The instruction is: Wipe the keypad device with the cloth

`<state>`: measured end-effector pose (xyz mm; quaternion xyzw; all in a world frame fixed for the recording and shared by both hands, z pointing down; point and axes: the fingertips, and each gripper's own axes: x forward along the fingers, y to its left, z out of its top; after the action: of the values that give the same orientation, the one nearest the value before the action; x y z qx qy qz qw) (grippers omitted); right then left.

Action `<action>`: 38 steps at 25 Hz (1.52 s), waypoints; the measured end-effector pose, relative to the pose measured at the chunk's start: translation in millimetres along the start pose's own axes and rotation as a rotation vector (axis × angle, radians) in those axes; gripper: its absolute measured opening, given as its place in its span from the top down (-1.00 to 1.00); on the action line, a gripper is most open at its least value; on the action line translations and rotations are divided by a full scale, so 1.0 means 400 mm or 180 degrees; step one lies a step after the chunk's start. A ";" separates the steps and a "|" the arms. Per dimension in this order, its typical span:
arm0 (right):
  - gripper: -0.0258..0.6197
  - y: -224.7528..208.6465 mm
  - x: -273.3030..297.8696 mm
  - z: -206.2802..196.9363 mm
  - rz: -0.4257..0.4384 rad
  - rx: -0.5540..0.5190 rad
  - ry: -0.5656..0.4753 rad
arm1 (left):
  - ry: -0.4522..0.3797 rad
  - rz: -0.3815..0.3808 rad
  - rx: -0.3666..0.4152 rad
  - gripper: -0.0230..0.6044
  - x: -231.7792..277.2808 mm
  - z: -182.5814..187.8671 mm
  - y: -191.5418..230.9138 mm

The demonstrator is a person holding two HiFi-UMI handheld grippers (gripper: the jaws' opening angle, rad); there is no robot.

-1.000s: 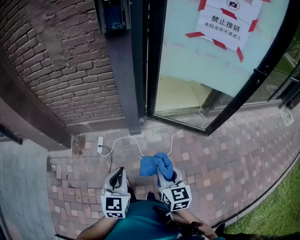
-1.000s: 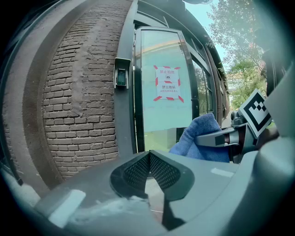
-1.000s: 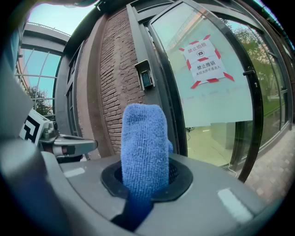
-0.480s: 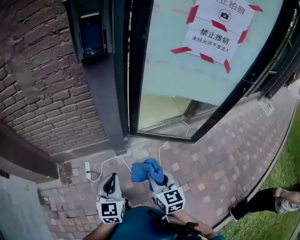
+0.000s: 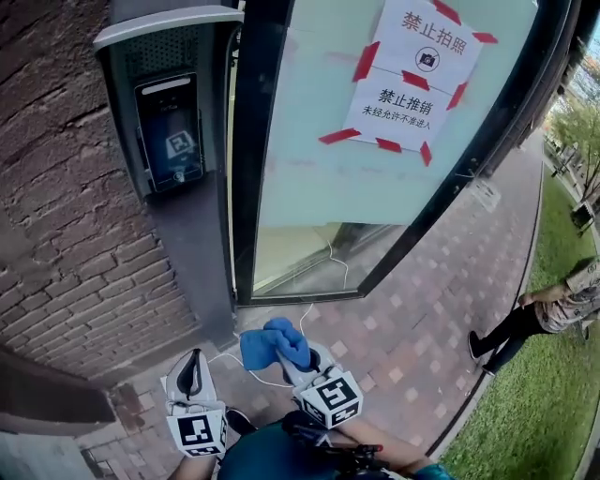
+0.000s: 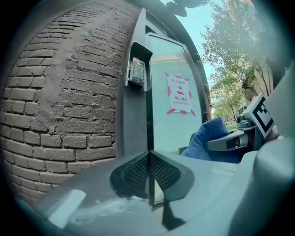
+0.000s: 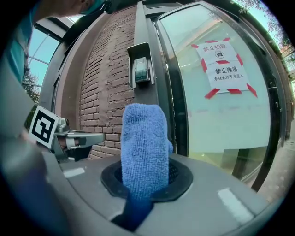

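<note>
**Entrance with wall-mounted keypad device, seen from the head and along both grippers.**

The keypad device [image 5: 169,131], a dark upright panel with a lit screen, sits recessed in a grey hooded housing [image 5: 159,23]. The housing is fixed to a dark post [image 5: 202,244], which stands between the brick wall [image 5: 56,187] on the left and the glass door [image 5: 309,159] on the right. The hood juts out over the panel, and the panel fills most of the recess. A paper notice [image 5: 412,75] is stuck on the glass with red tape at its corners.

Right gripper [image 5: 292,361]: the jaws are clenched on the blue cloth [image 5: 272,342], which stands up from between them as a folded wad. In the right gripper view the cloth [image 7: 144,147] rises in front of the lower post. The keypad device [image 7: 141,69] is above and beyond it, well apart.

Left gripper [image 5: 190,367]: the jaws are pressed together with nothing between them. In the left gripper view their meshed pads meet along one line, and the device [image 6: 137,71] is high on the post, far ahead.

Both grippers are held low and near the person, side by side over the brick paving [image 5: 403,347], with the cloth-bearing one on the right. Neither gripper nor the cloth touches the device. A second person [image 5: 548,309] stands at the far right, where the paving meets the grass [image 5: 544,412].
</note>
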<state>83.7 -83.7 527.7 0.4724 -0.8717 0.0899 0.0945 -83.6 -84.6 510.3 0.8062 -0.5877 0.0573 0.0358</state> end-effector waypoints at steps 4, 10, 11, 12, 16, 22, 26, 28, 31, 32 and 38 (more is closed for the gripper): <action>0.77 -0.001 0.062 0.042 0.0024 -0.0054 -0.0050 | -0.0070 0.0020 0.0008 0.92 0.057 0.046 0.079; 0.77 -0.043 0.139 0.114 0.0203 -0.0222 -0.0144 | -0.0142 0.0041 0.0024 0.92 0.136 0.114 0.095; 0.77 -0.049 0.151 0.129 0.0260 -0.0234 -0.0173 | -0.0144 0.0061 0.0029 0.92 0.147 0.128 0.093; 0.77 -0.056 0.162 0.145 0.0323 -0.0242 -0.0211 | -0.0151 0.0083 0.0035 0.92 0.157 0.144 0.088; 0.77 -0.105 0.187 0.217 0.0524 -0.0329 -0.0366 | -0.0186 0.0128 0.0101 0.92 0.210 0.197 0.056; 0.77 -0.142 0.256 0.365 0.0878 -0.0390 -0.0712 | -0.0214 0.0354 0.0151 0.92 0.282 0.276 0.075; 0.77 -0.156 0.274 0.516 0.1011 -0.0372 -0.1048 | -0.0285 0.0509 0.0094 0.91 0.290 0.320 0.084; 0.77 -0.144 0.261 0.604 0.1002 -0.0453 -0.1274 | -0.0345 0.0522 0.0076 0.91 0.281 0.341 0.092; 0.77 -0.130 0.227 0.721 0.0896 -0.0555 -0.1554 | -0.0415 0.0518 0.0062 0.91 0.264 0.371 0.113; 0.77 -0.128 0.219 0.753 0.0845 -0.0608 -0.1612 | -0.0448 0.0515 0.0063 0.91 0.259 0.384 0.120; 0.77 -0.102 0.264 0.847 0.0728 -0.0969 -0.1485 | -0.0628 0.0459 0.0086 0.91 0.241 0.439 0.150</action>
<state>34.5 -274.2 229.5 0.3595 -0.9209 -0.1427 -0.0492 -102.7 -215.9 348.9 0.7640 -0.6440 -0.0120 -0.0371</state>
